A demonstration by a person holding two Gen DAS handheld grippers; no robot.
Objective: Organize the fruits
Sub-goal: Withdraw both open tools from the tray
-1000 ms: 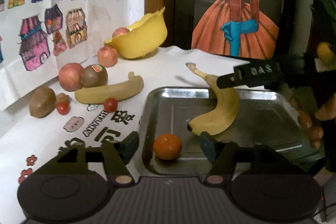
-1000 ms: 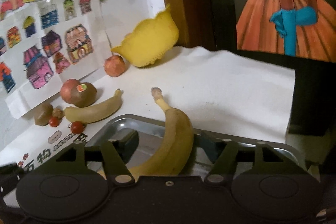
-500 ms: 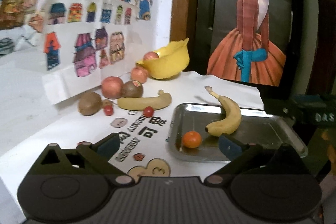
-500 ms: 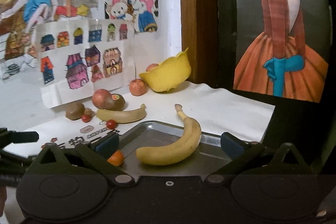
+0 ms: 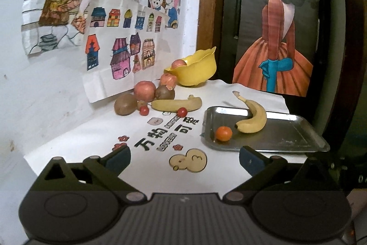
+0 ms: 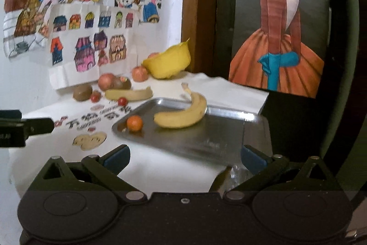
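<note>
Left wrist view: a white printed cloth point(image 5: 146, 130) covers the table beneath wall drawings. On the metal tray point(image 5: 286, 137) lies a banana point(image 5: 254, 116), stem pointing toward the wall, beside an orange point(image 5: 223, 133). Left gripper point(image 5: 184, 159) and right gripper point(image 6: 184, 157) gape, empty.

A banana point(image 5: 253, 116) and an orange point(image 5: 223, 133) lie on the metal tray point(image 5: 286, 137), beyond the left gripper's point(image 5: 184, 159) spread, empty fingers point(image 5: 118, 156).
</note>
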